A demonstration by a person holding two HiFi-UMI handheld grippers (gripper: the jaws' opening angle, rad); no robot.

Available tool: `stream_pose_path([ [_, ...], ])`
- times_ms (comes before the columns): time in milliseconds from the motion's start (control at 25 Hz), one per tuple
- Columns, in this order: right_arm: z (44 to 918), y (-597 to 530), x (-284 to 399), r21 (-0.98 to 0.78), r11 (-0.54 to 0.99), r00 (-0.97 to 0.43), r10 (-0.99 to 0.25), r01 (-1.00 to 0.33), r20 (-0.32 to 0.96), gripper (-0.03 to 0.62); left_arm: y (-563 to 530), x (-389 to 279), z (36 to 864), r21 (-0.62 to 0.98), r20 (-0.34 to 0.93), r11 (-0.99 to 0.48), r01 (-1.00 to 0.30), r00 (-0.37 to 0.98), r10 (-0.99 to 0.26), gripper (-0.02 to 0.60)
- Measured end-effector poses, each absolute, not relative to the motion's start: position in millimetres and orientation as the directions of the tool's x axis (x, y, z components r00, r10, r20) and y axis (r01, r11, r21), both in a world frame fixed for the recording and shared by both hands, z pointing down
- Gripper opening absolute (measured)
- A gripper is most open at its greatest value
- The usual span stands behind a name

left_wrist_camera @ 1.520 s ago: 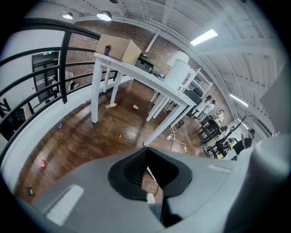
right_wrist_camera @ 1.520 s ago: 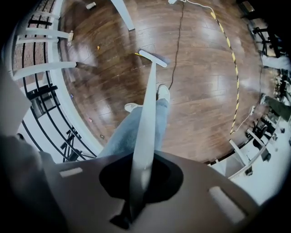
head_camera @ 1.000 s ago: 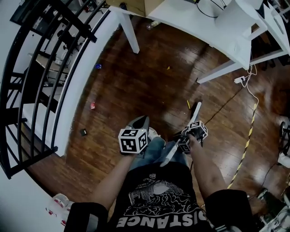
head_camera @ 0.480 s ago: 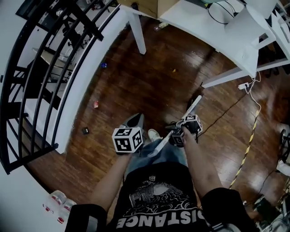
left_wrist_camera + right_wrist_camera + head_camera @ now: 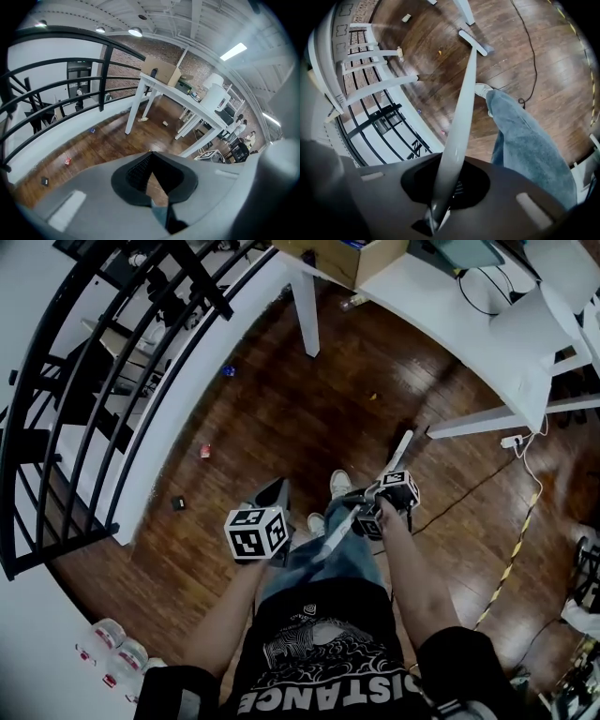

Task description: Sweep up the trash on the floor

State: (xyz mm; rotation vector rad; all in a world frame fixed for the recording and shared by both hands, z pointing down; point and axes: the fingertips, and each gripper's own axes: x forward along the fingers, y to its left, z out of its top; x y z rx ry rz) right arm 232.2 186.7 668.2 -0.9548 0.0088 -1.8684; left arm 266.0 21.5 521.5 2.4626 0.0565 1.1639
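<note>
Standing on a dark wooden floor (image 5: 281,418), a person is seen from above. A broom (image 5: 464,93) is clamped by its pale handle in the right gripper (image 5: 443,192), whose jaws are closed tight on it; the broom head is down by the floor, ahead of the shoes. The left gripper (image 5: 150,159) is closed on nothing. Trash is scattered near the curved white wall: a red scrap (image 5: 204,451), a black bit (image 5: 177,503), a blue piece (image 5: 228,371)

Glossy wood floor (image 5: 281,418); smooth pale broom handle (image 5: 461,117); matt grey dustpan (image 5: 274,495); denim trousers (image 5: 525,140)
</note>
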Motion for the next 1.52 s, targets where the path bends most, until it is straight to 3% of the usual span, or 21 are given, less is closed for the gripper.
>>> stream_pose_path([
  [840, 651, 142, 325, -0.442, -0.589, -0.264, -0.754, 0.677, 0.601, 0.037, 4, 330, 510, 0.357, 0.744, -0.909, -0.216, 0.654, 0.137, 0.005],
  [1200, 648, 129, 359, -0.476, -0.662, -0.301, -0.716, 0.579, 0.630, 0.029, -14, 341, 509, 0.347, 0.747, -0.898, -0.271, 0.659, 0.090, 0.005],
  [1520, 634, 152, 353, -0.512, -0.648, -0.274, -0.731, 0.563, 0.625, 0.015, -2, 336, 509, 0.365, 0.732, -0.894, -0.262, 0.674, 0.101, 0.005],
])
